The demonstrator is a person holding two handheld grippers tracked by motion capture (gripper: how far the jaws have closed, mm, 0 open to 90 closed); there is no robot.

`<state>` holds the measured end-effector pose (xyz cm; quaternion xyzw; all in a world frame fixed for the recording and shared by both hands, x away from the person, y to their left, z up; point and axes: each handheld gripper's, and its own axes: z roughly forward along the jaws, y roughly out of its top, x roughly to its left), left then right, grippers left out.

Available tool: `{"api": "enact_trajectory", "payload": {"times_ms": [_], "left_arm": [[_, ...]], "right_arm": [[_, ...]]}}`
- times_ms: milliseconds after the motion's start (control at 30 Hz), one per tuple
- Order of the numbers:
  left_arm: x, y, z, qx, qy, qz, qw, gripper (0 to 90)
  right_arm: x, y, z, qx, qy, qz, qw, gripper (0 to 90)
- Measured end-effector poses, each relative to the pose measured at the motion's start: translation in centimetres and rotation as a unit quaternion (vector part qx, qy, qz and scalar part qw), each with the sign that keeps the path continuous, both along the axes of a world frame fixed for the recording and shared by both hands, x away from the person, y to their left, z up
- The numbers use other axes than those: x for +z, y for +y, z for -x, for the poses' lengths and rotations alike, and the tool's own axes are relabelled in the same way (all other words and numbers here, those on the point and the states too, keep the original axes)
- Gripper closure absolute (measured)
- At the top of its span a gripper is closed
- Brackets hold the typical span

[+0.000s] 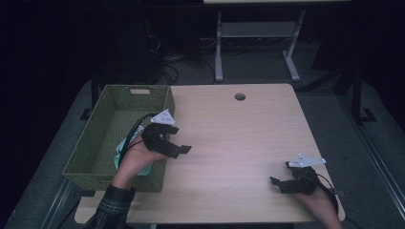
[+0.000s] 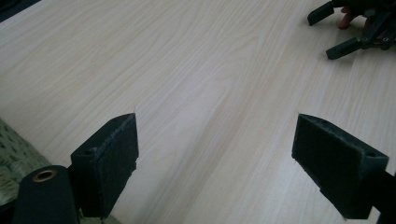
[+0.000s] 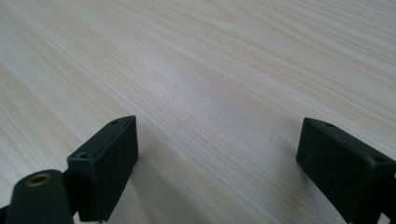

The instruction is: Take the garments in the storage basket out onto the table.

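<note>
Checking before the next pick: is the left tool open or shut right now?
Open. The left tool shows its two black jaws standing far apart over the bare wooden table, with nothing between them.

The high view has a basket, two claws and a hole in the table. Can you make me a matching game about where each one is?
Things:
1. green basket
2. left claw
3. right claw
4. round hole

Places:
A. near the table's far edge, about the middle
B. near the table's front right corner, open
C. at the table's left side, with something light blue inside
D. just right of the basket's rim, open above the wood

Pairs: 1-C, 2-D, 3-B, 4-A
</note>
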<state>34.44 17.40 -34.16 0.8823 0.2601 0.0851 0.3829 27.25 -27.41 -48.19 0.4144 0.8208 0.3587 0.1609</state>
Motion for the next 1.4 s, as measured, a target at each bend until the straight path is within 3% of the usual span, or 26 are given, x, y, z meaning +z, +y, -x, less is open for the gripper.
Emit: {"api": "enact_trajectory", "payload": {"times_ms": [1400], "left_arm": [[1.4,6.6,-0.1,0.065,-0.009,0.012,0.9977,14.3]], "right_arm": [[0.0,0.0,0.0,0.0,0.0,0.0,1.0,12.2]]}}
